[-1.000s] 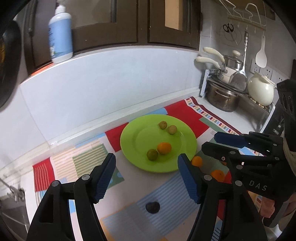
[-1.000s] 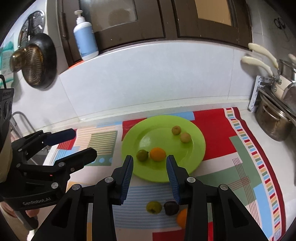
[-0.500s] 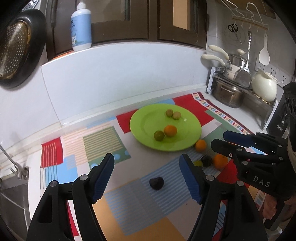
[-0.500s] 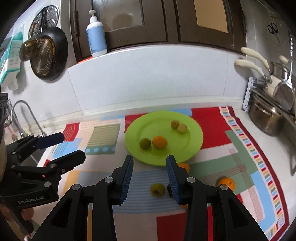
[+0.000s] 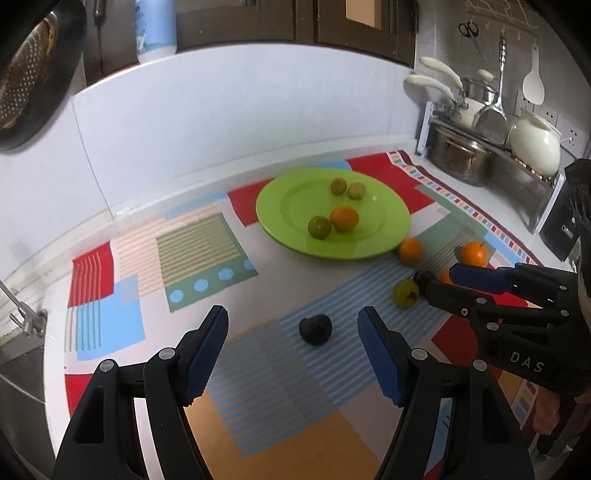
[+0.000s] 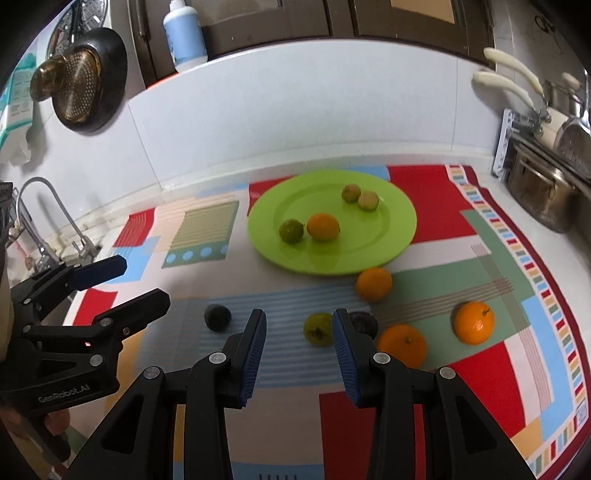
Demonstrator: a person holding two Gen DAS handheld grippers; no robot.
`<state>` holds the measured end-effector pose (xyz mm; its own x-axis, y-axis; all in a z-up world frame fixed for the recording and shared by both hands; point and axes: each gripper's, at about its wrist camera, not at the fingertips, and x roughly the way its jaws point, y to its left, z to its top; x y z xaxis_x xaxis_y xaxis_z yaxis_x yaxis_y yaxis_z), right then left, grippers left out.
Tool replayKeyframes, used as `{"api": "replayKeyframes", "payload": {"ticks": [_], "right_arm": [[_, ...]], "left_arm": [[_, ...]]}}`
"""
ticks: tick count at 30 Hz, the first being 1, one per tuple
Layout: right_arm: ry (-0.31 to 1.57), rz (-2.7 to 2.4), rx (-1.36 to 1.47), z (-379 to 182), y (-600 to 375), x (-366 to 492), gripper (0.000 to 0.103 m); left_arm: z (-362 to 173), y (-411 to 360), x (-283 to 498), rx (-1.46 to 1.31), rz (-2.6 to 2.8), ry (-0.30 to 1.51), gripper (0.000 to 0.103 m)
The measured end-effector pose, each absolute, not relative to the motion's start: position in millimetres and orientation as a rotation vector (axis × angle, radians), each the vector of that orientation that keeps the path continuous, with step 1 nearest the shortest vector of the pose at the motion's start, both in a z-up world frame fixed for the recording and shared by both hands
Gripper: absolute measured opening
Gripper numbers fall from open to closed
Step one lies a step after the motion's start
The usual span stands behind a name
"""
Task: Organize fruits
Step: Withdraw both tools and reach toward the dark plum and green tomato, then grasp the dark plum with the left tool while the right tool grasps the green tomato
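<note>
A lime-green plate on the patterned mat holds an orange, a green fruit and two small yellow-green fruits. On the mat in front of the plate lie three oranges, a yellow-green fruit and two dark fruits. My left gripper is open just before one dark fruit. My right gripper is open just before the yellow-green fruit.
The colourful mat covers the white counter. Pots and a white kettle stand on a rack at the right. A sink with a tap is at the left. A soap bottle stands on the ledge.
Both grippers have pulled back from the plate and come lower toward the mat. The dark fruit now lies between the left fingers' line; more loose fruit shows in the right view.
</note>
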<state>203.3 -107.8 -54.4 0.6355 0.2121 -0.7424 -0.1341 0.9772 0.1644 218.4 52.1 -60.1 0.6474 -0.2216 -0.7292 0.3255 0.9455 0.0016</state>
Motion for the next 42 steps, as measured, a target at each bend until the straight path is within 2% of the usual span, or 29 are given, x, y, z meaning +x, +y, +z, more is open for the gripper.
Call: {"api": "replayKeyframes", "payload": {"ticks": [16, 29, 34, 40, 42], "right_arm": [[0.979, 0.187, 0.134, -93.2, -112.2, 218.0, 0.038], [0.993, 0.189, 0.134, -103.6, -110.0, 235.0, 0.038], [0.987, 0.185, 0.122, -105.9, -109.0, 240.0, 0.038], [0.987, 0.181, 0.118, -107.7, -108.0, 242.3, 0.037], [0.987, 0.179, 0.108, -107.8, -107.3, 242.2, 0.032]], "left_arm": [[-103.3, 41.8, 235.5, 0.159, -0.342, 0.931, 0.071], [-113.4, 41.8, 252.9, 0.101, -0.357, 0.975, 0.059], [-115.8, 39.4, 258.6, 0.075, -0.371, 0.988, 0.050], [-119.3, 38.1, 261.5, 0.057, -0.386, 1.004, 0.035], [-119.9, 37.5, 262.1, 0.053, -0.392, 1.010, 0.030]]}}
